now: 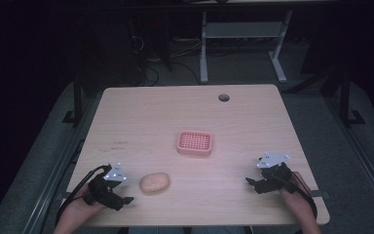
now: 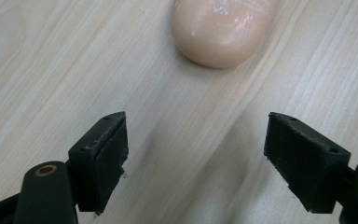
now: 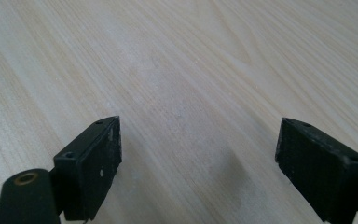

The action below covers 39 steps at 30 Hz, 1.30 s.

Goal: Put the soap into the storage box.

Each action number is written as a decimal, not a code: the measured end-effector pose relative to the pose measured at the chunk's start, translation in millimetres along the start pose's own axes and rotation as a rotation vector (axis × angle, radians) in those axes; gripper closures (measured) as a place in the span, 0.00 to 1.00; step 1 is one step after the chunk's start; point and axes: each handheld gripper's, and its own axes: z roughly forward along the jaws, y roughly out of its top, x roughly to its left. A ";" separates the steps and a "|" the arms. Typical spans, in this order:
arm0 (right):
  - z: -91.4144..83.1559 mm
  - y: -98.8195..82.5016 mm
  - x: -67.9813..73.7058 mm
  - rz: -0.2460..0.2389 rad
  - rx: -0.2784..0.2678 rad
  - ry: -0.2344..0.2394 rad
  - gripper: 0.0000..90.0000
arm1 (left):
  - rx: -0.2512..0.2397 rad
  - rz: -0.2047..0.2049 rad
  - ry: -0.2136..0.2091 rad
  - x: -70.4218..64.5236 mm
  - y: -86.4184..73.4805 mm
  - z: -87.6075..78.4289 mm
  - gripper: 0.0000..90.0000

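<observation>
1. The left gripper [image 1: 121,190], one of two black two-jaw tools, sits at the table's 7 o'clock corner; its jaws stand wide apart and grasp nothing, and the hand behind it is cut off by the bottom edge of the high view.
2. One peach-coloured, smooth oval lump [image 1: 155,183] lies on the light wooden table [image 1: 141,117] just beside that gripper, at its 3 o'clock. In the left gripper view the lump [image 2: 221,30] is at 12 o'clock ahead of the jaws, its far part cut off; what it is made of is hard to tell.
3. One pink rectangular perforated tray [image 1: 194,143] rests near the table's centre, apart from the lump.
4. One dark round hole [image 1: 223,97] marks the tabletop at 1 o'clock.
5. The right gripper [image 1: 253,184] sits at 5 o'clock, jaws spread over bare wood, empty.
</observation>
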 end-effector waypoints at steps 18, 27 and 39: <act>0.5 -0.8 0.4 -0.003 0.002 0.003 0.15 | 0.023 0.067 -0.012 -4.5 23.1 -0.4 0.24; 0.5 -1.1 0.2 -0.002 0.001 0.003 0.15 | 0.031 0.095 -0.022 -3.7 38.3 4.8 0.24; -0.4 -0.7 0.4 0.002 -0.003 0.004 0.15 | 0.052 0.118 -0.052 -3.0 53.4 15.5 0.24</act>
